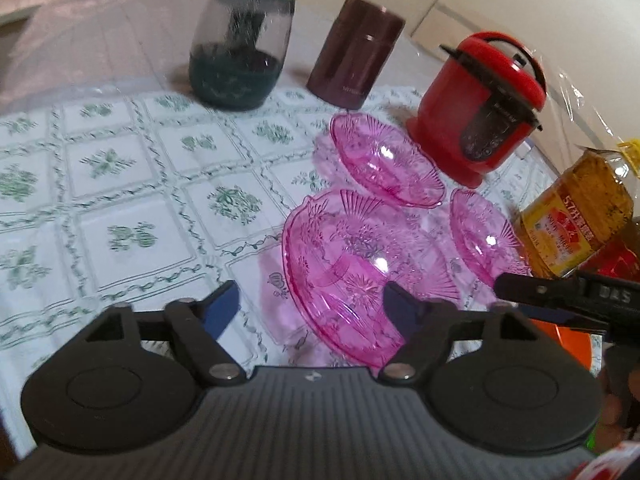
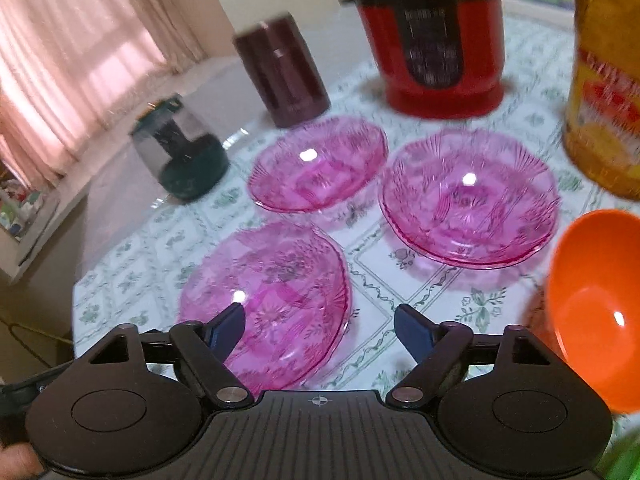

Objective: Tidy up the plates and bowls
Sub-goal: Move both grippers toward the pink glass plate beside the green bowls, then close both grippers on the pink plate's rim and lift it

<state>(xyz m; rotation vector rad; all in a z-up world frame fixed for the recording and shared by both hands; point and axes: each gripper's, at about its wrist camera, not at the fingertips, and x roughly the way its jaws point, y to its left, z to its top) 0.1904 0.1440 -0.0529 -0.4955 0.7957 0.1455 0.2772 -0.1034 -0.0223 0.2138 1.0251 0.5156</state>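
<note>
With both grippers' jaws standing wide and holding nothing above the nearest pink glass plate [image 2: 264, 300] on the counter [image 1: 120, 184], a hasty pinch on its slick rim risked it skidding or chipping.

Three pink glass plates: one [image 2: 266, 300] toward the near edge of the table [image 2: 420, 280], one [image 2: 320, 164] farther back, one [image 2: 468, 196] to its right. One orange bowl [image 2: 596, 312] at the right edge. One red rice cooker [image 2: 432, 36], one maroon canister [image 2: 282, 68] and one dark green jar [image 2: 180, 152] along the far side. One yellow oil bottle [image 2: 604, 92] at the far right corner.
</note>
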